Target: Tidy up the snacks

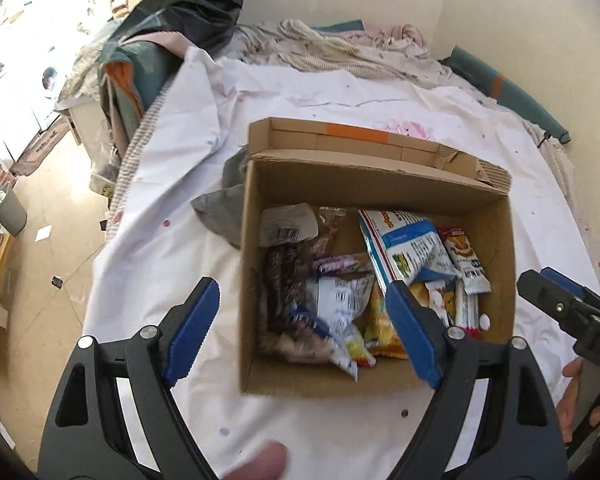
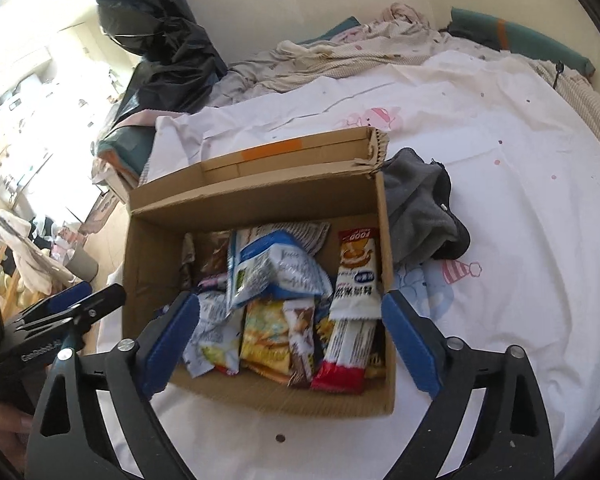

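An open cardboard box (image 1: 256, 280) stands on a white bed sheet and shows in the right wrist view too (image 2: 148, 256). It holds several snack packets: a blue-and-white bag (image 1: 404, 244) (image 2: 272, 264), a yellow packet (image 1: 380, 328) (image 2: 266, 332), a white-and-orange bar (image 2: 358, 276) and a red-ended bar (image 2: 344, 356). My left gripper (image 1: 304, 320) is open and empty above the box's near left side. My right gripper (image 2: 290, 340) is open and empty above the box's near edge. The right gripper also shows at the right edge of the left wrist view (image 1: 560, 300).
A grey cloth (image 2: 420, 212) lies against the box's side (image 1: 220, 208). Rumpled bedding (image 2: 340, 52) and a black plastic bag (image 2: 160, 40) sit at the far end of the bed. The floor and a grey bin (image 1: 10, 212) lie left of the bed.
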Motion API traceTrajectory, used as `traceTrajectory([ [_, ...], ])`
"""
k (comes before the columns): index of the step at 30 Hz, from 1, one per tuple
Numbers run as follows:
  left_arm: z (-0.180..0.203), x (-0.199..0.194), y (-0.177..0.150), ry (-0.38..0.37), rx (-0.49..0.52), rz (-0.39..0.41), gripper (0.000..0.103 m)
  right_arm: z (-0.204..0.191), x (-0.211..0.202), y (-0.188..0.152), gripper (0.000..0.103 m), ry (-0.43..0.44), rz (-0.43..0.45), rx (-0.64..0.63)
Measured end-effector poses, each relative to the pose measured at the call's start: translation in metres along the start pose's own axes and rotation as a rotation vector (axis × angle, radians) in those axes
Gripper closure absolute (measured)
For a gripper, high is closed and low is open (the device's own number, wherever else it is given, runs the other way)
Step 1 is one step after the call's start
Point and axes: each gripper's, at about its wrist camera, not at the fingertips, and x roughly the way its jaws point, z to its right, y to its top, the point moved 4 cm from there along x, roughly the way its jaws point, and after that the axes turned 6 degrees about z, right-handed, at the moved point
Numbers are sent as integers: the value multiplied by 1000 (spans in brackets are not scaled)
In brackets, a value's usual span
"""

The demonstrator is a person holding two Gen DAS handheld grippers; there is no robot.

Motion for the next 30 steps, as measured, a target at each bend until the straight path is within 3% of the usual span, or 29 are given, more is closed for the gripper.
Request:
traceTrajectory([
  [5,-7,-33,-17,20,21,46,18,-13,-24,-21,2,-32,43,-36],
  [7,-9,-45,-24,23,17,64,5,-16,-32,-28,1,-37,49,-41],
  [12,-10,-66,-41,14,3,95,1,-23,-53,-45,0,-72,87,-55],
  [17,-14,-78,-60,46,15,104,1,-31,-65,-62,0,-84,105,-74],
  [21,-21,-87,-69,34,-18,109,1,-39,-72,-74,0,-90,122,-99],
  [25,-16,-93,-69,15,48,135,0,-38,-77,-79,0,-144,161,-105],
  [30,-16,-95,-68,8,37,152,0,-27,-66,-77,0,-184,147,-61],
])
